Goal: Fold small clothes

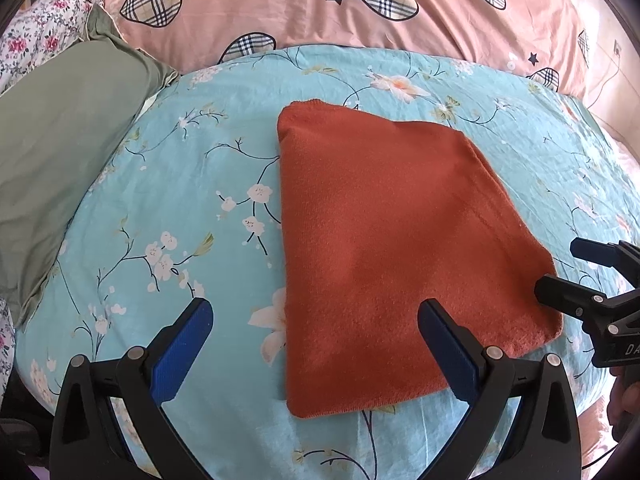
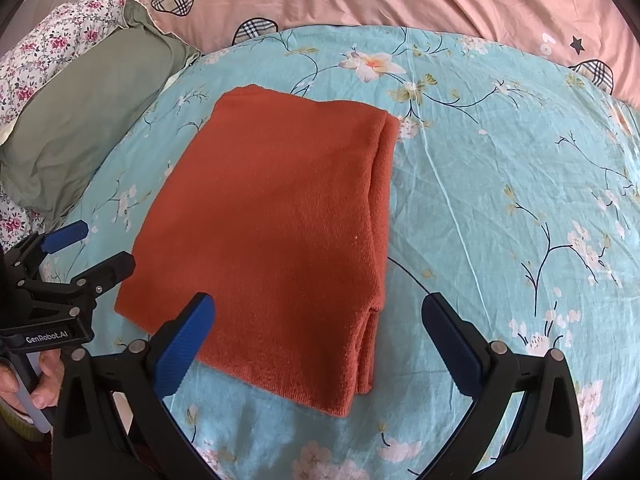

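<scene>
A rust-orange knitted garment (image 1: 392, 240) lies folded into a flat rectangle on the light-blue floral bedsheet (image 1: 180, 200). In the right wrist view the garment (image 2: 272, 232) shows its stacked fold layers along its right edge. My left gripper (image 1: 316, 320) hangs open just above the garment's near-left corner, nothing between its blue pads. My right gripper (image 2: 318, 316) is open too, over the garment's near-right edge. Each gripper shows in the other's view: the right one (image 1: 560, 268) beside the garment's right corner, the left one (image 2: 106, 244) at its left corner.
A green pillow (image 1: 60, 168) lies at the left of the bed. A pink quilt with plaid hearts (image 1: 320, 4) is piled along the back, and a floral cover (image 1: 40, 40) at the far left. A hand (image 2: 36, 384) holds the left gripper's handle.
</scene>
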Action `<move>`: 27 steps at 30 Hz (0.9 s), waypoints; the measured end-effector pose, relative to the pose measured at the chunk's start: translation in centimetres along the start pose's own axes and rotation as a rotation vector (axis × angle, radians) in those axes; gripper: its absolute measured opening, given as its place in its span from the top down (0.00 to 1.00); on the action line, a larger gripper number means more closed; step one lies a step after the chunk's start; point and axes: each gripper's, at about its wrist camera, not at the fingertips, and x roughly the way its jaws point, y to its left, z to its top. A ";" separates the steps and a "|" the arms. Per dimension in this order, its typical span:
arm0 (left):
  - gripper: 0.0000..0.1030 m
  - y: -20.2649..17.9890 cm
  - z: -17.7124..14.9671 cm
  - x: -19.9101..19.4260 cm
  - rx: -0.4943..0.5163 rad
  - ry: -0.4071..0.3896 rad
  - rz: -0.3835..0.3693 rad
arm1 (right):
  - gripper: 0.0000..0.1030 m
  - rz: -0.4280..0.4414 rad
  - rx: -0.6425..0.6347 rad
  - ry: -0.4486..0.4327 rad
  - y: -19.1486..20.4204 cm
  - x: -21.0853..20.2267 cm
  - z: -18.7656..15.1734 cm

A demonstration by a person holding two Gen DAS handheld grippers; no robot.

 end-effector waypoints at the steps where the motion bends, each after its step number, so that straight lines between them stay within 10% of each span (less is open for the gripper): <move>1: 0.01 0.0 0.0 0.0 -0.002 0.000 0.001 | 0.00 0.001 0.000 0.001 0.0 0.0 0.0; 27: 0.01 -0.3 1.3 1.1 0.019 0.013 0.011 | 0.00 0.022 0.021 -0.006 -0.9 0.8 1.6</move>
